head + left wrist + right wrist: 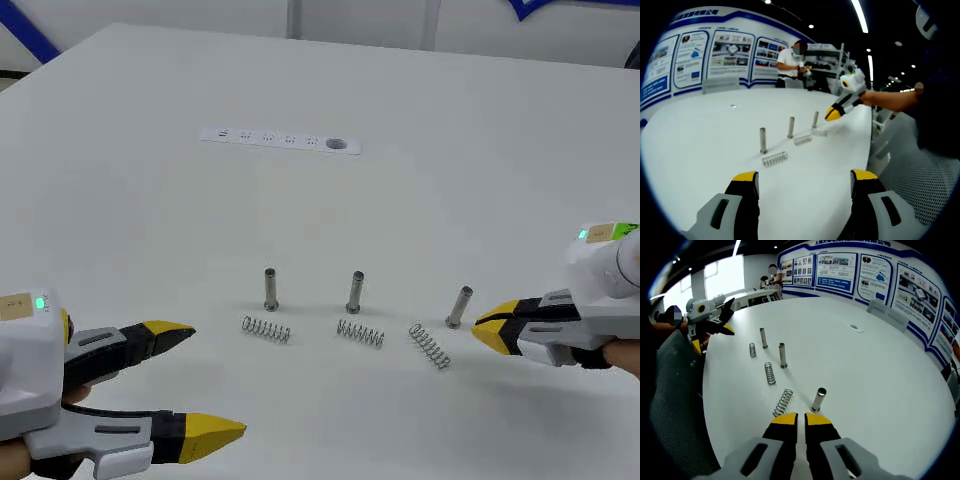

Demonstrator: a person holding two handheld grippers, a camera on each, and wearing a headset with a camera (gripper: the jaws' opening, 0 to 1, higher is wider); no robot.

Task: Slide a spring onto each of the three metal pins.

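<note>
Nearest us our left gripper gapes empty while our right gripper, pinched closed on nothing, sits near the rightmost spring lying beside its bare pin: first pickup, we judge, needing those jaws opened.

Just past my closed right fingertips the nearest pin and a spring block the way; ahead of my spread left fingers, bare table lies open.

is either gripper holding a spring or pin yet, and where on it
Nothing is held. The left gripper is open over bare table; the right gripper is shut on nothing, tips just short of the nearest spring and pin.
</note>
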